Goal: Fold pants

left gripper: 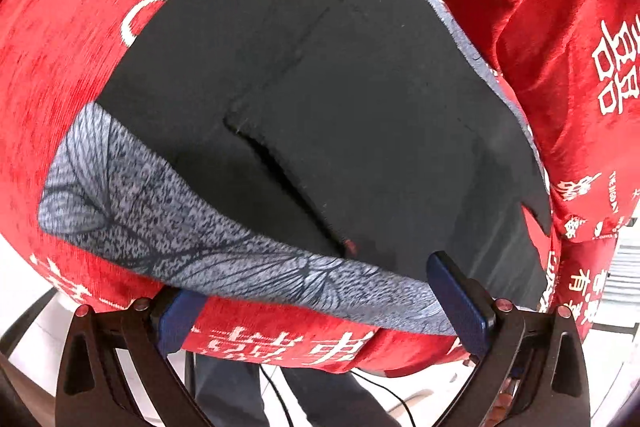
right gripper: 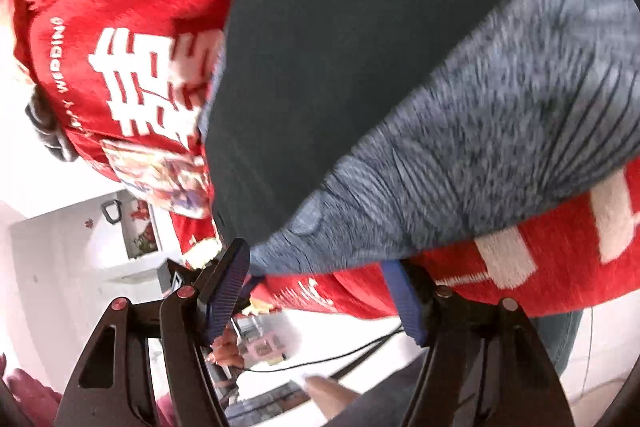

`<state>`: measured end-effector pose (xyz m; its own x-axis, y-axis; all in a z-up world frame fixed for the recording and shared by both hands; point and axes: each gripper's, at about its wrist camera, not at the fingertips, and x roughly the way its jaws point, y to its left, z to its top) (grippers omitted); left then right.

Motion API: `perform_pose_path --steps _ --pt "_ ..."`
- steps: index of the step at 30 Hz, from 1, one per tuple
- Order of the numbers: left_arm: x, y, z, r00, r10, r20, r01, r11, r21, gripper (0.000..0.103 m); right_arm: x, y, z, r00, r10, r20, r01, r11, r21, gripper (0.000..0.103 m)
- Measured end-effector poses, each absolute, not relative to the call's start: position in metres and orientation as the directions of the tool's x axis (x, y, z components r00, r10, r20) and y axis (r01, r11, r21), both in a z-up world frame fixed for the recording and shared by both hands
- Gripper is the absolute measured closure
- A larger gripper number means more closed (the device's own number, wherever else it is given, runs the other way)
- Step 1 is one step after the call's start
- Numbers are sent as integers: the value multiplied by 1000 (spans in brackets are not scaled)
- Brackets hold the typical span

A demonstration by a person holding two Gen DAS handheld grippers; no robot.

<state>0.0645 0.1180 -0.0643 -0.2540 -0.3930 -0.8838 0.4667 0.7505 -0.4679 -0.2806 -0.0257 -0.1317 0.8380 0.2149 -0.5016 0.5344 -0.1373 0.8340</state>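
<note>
The pants [left gripper: 320,99] lie flat on the red cloth [left gripper: 60,39] that covers the bench, dark fabric up, with a grey patterned band [left gripper: 168,231] along the near edge (the lining, by the look of it). The left gripper [left gripper: 320,301] hangs at that near edge with its fingers [left gripper: 460,301] spread wide, one blue pad over the band, nothing pinched. The right gripper [right gripper: 320,293] sits at the pants' grey corner [right gripper: 460,155], its jaws also apart, the left pad just beside the fabric tip. A printed card [right gripper: 160,179] lies on the cloth, beside the pants.
</note>
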Motion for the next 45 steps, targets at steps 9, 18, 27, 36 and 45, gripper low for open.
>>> perform_pose_path --steps 9,18,27,36,45 --pt "71 133 -61 -193 -303 -933 415 837 -357 79 -285 -43 -136 823 211 -528 567 -239 788 93" --pt "90 89 10 -117 -362 -925 434 819 -376 82 -241 -124 -47 764 289 -577 588 59 807 95" --pt "156 -42 8 57 -402 -914 551 776 -307 81 -144 -258 -32 719 332 -610 568 223 792 96" --pt "202 -101 8 237 -328 -915 537 829 -158 23 -77 -317 -111 601 318 -733 699 237 675 91" --pt "121 -98 6 115 -246 -962 747 660 -80 23 -86 -310 -59 678 306 -668 622 246 744 48"
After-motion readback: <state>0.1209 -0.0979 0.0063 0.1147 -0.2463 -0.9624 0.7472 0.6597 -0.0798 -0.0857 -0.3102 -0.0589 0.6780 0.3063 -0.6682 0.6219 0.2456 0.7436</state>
